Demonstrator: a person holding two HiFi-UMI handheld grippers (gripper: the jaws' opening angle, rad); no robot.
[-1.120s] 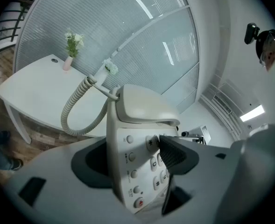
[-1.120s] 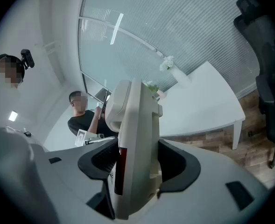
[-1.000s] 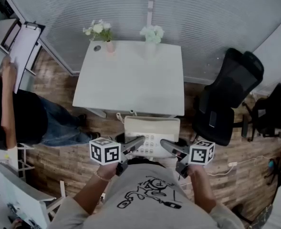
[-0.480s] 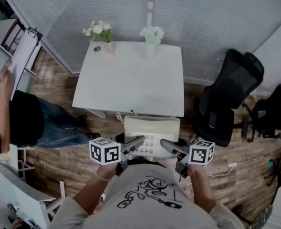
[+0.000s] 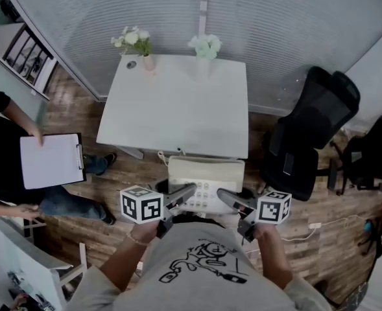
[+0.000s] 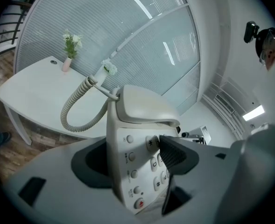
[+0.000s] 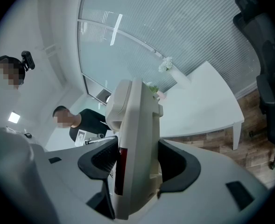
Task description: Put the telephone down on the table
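Cream desk telephone (image 5: 205, 183), handset on its cradle, coiled cord at the back. Its keys show a star and a hash; other print is too small to read. It is held in the air just off the white table's (image 5: 178, 109) near edge. The left tongs (image 5: 189, 191) and right tongs (image 5: 223, 196) each clamp one side.

In the left gripper view I can read two signs on the telephone (image 6: 128, 139) at centre frame: the star key (image 6: 150, 142) and, lower down, the hash key (image 6: 157, 182). The small print beside its other buttons is too blurred to read.
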